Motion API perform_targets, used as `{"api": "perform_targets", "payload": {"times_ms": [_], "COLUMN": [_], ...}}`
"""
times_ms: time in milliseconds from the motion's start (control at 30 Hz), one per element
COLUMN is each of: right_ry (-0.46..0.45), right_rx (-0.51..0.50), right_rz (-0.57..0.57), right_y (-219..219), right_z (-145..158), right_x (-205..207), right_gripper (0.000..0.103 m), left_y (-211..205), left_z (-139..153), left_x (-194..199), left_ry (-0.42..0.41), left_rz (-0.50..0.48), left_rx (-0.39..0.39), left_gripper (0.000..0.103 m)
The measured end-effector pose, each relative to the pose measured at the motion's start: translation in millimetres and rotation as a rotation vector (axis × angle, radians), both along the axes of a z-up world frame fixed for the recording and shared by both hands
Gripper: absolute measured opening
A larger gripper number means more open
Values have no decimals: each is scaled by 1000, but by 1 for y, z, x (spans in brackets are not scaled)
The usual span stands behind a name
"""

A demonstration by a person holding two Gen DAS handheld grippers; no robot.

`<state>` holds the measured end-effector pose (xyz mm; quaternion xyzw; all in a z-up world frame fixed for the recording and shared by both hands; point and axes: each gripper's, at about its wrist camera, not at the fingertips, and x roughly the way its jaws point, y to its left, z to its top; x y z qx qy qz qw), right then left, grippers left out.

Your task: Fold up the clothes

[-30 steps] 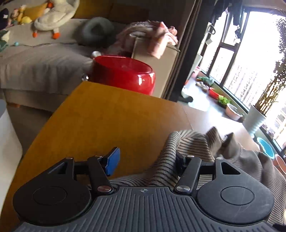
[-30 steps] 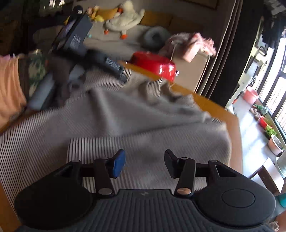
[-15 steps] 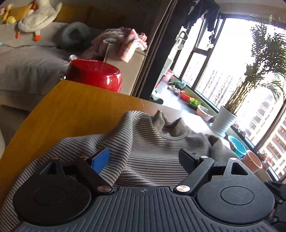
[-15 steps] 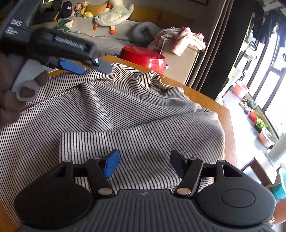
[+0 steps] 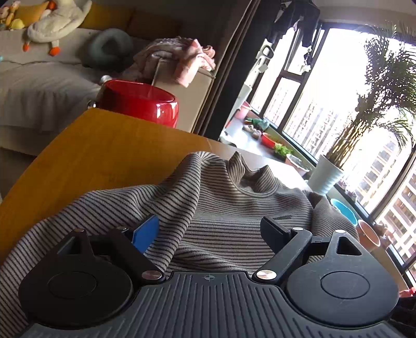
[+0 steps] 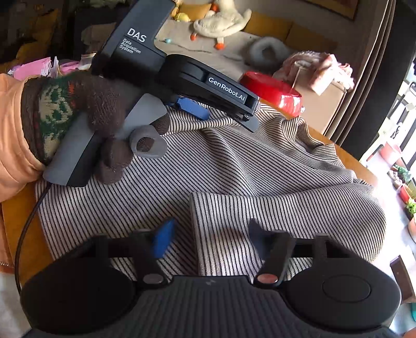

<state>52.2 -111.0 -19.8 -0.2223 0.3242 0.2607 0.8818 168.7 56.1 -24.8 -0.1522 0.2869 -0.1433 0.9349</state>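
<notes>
A grey striped sweater (image 5: 234,208) lies spread on the yellow wooden table (image 5: 104,156), collar at the far side. My left gripper (image 5: 209,230) stands wide open over it, with a raised ridge of cloth between the fingers but not pressed. From the right wrist, the sweater (image 6: 260,161) fills the table and a sleeve (image 6: 221,213) lies folded across its body. My right gripper (image 6: 210,236) hovers at that sleeve's end, its jaws apart, blurred and closing around the cuff. A gloved hand (image 6: 98,104) holds the left gripper (image 6: 228,119) over the far shoulder.
A red bowl (image 5: 137,104) stands at the table's far edge. Behind it are a sofa with plush toys (image 5: 52,23) and a box draped with pink cloth (image 5: 182,59). Windows, a potted plant (image 5: 325,176) and floor pots are at the right. A cable (image 6: 23,234) trails at the near left.
The left gripper let go of the sweater's edge, opened wide and swung right over the garment. The right gripper shifted so that the folded sleeve's cuff lies between its fingers.
</notes>
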Motion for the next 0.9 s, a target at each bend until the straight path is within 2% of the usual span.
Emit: {"api": "perform_targets", "payload": {"times_ms": [100, 233, 300, 433, 533, 633, 900], "right_ry": [-58, -160, -237, -385, -442, -445, -375], "right_rx": [-30, -60, -32, 109, 195, 269, 347], "right_rz": [-108, -383, -552, -742, -748, -704, -560], "right_y": [-21, -100, -150, -211, -216, -201, -129], "right_z": [23, 79, 121, 196, 222, 229, 209], "right_x": [14, 56, 72, 85, 91, 103, 152], "right_gripper": [8, 8, 8, 8, 8, 8, 8], "left_y": [1, 4, 4, 5, 6, 7, 8], "left_z": [0, 0, 0, 0, -1, -1, -2], "left_x": [-1, -1, 0, 0, 0, 0, 0], "left_ry": [0, 2, 3, 4, 5, 5, 6], "left_rz": [-2, -6, -8, -13, -15, -18, -34], "left_rx": [-11, -32, -40, -48, -54, -58, -74], "left_gripper": [91, 92, 93, 95, 95, 96, 98]}}
